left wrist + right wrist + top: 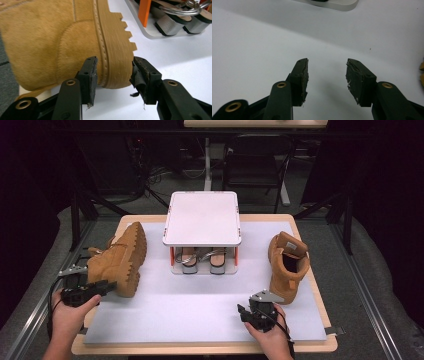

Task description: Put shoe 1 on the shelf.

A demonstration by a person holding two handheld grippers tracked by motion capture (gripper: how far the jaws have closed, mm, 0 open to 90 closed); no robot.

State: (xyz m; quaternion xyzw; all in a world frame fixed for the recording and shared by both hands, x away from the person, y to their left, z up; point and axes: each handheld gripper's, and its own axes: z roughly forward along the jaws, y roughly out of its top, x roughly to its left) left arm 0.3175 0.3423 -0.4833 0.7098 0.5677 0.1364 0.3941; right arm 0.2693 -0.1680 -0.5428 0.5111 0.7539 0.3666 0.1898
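Left gripper view: left hand-held gripper (pixel 113 72) jaws apart, straddling tan boot (pixel 60 42) heel sole; right hand-held gripper (pixel 327 75) apart over mat (pixel 262 45).

A dim lab or test room: tangled cables (pixel 150 175) on the floor, black stand legs (pixel 80 205), a staged wooden counter (pixel 310 270).

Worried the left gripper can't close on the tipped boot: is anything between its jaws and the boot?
Nothing visible. The left gripper stands open with its jaws either side of the boot's sole edge, one against the suede side, the other just off the tread. Only white mat lies beside it.
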